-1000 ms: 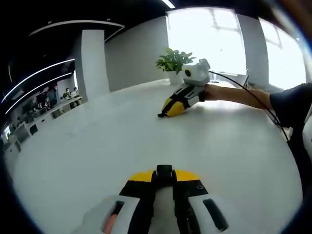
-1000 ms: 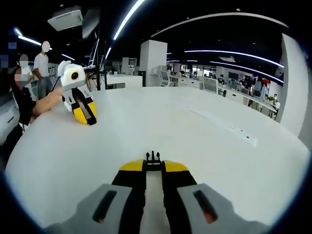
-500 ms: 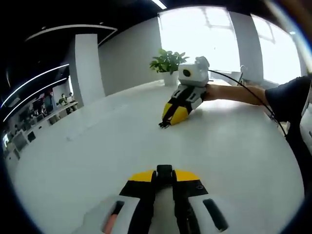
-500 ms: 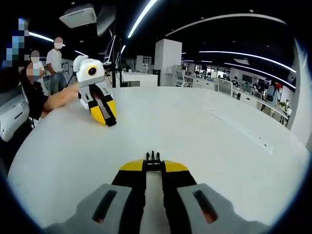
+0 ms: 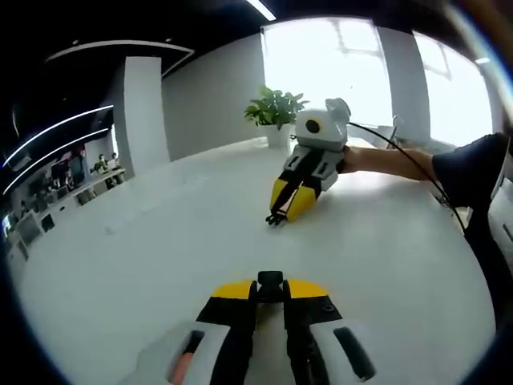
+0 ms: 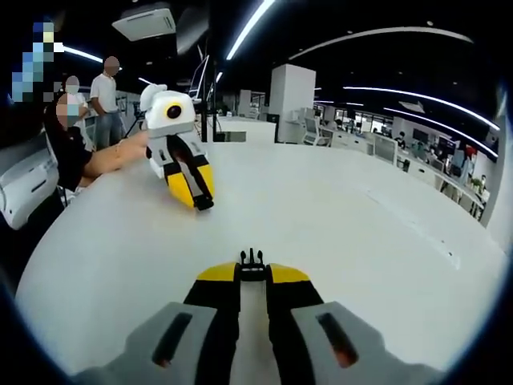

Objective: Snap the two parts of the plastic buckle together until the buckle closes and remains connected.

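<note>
In the left gripper view my left gripper (image 5: 270, 290) is shut on the black socket half of the buckle (image 5: 270, 280), held just above the white table (image 5: 160, 265). Ahead and to the right, my right gripper (image 5: 278, 216) points its yellow jaws back toward me with a small black piece at their tips. In the right gripper view my right gripper (image 6: 252, 273) is shut on the pronged half of the buckle (image 6: 252, 258), its prongs pointing forward. My left gripper (image 6: 204, 203) faces it from the upper left. A stretch of bare table lies between the two halves.
A potted plant (image 5: 275, 108) stands at the table's far edge by bright windows. A person's arm (image 5: 389, 160) and a black cable (image 5: 409, 152) trail behind the right gripper. People (image 6: 104, 96) stand beyond the table. Office desks (image 6: 377, 144) fill the background.
The two grippers have drawn closer: each looms larger and nearer the centre in the other's view. Both stay shut on their buckle halves.
</note>
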A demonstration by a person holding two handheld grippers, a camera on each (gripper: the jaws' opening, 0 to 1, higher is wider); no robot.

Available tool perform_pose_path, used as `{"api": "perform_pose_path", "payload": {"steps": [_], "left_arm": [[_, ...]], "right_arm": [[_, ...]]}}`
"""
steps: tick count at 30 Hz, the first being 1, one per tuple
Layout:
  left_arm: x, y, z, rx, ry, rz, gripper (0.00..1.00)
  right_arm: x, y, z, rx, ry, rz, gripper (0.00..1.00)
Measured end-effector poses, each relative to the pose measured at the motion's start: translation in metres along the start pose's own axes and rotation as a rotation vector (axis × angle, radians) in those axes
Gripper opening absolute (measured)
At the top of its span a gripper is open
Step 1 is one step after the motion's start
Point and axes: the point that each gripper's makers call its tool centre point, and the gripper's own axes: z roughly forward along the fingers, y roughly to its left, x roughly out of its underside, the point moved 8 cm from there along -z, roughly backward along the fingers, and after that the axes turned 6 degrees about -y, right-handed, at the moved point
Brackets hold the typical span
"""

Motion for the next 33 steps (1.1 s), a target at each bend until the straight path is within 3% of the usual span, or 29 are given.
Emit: {"api": "perform_pose_path", "payload": {"steps": [33], "left_arm": [[0.001,-0.016,0.005,0.056,0.025,0.048,0.12]], "right_arm": [[-0.017,0.033,0.028,-0.153,-0.008,-0.038,0.12]]}}
